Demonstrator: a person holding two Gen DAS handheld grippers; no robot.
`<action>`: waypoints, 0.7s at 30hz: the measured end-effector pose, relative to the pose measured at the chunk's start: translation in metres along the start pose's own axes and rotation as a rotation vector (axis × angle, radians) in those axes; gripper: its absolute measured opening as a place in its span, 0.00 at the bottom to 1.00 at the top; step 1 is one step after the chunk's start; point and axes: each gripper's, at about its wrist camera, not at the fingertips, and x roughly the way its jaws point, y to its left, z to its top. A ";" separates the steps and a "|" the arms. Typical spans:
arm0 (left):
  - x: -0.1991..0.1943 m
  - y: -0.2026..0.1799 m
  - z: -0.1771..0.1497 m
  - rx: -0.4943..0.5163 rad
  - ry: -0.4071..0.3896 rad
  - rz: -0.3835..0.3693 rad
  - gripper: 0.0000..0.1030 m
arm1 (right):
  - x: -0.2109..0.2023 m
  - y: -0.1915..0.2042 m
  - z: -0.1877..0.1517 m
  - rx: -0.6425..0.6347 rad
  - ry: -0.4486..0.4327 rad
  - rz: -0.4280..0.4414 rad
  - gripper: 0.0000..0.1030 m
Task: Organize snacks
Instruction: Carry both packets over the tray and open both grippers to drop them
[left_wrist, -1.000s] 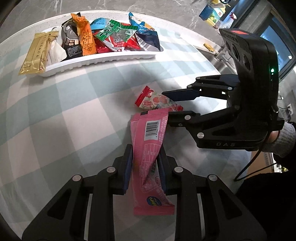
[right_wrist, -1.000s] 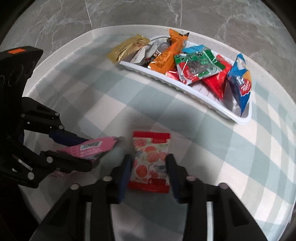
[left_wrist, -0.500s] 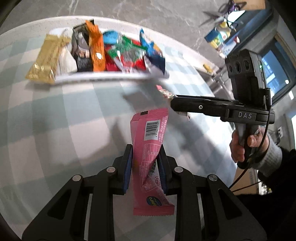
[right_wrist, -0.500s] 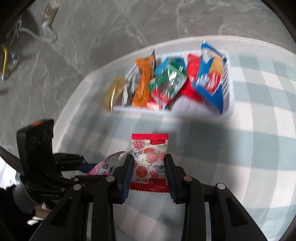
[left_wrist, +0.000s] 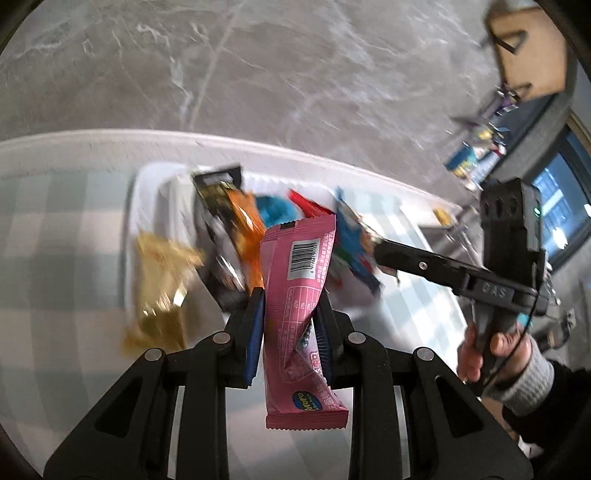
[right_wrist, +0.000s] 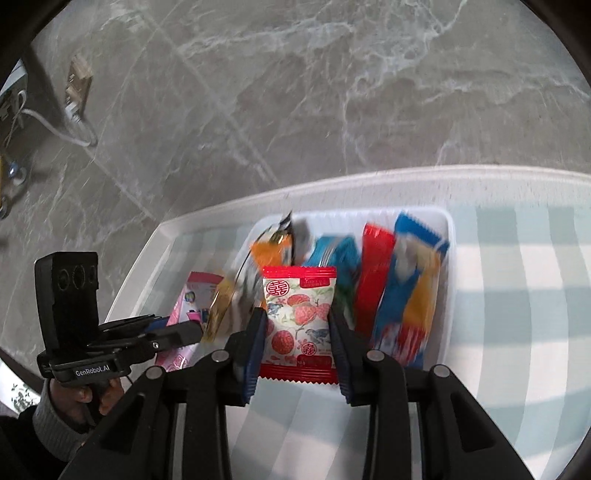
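Release is what we weigh here: our left gripper (left_wrist: 288, 332) pinches the long pink foil snack bar (left_wrist: 299, 295), our right gripper (right_wrist: 297, 343) clamps the red-edged lychee-print candy packet (right_wrist: 299, 321), both carried above the white ribbed plastic tray (right_wrist: 447, 258). We should lower each over a gap before letting go (the tray looks crowded, though blur hides detail). A gold foil wrapper (left_wrist: 159, 280) overhangs the tray's near rim and may get knocked.

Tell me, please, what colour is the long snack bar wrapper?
Pink, with a white barcode label; the snack bar wrapper shows best in the left wrist view.
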 end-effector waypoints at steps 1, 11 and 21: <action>0.003 0.002 0.007 -0.002 -0.004 0.014 0.23 | 0.004 -0.002 0.006 0.000 -0.002 -0.009 0.35; 0.051 0.038 0.056 -0.073 -0.031 0.093 0.23 | 0.038 -0.011 0.036 -0.029 -0.002 -0.086 0.36; 0.072 0.042 0.067 -0.097 -0.070 0.129 0.49 | 0.051 -0.003 0.037 -0.122 0.000 -0.158 0.47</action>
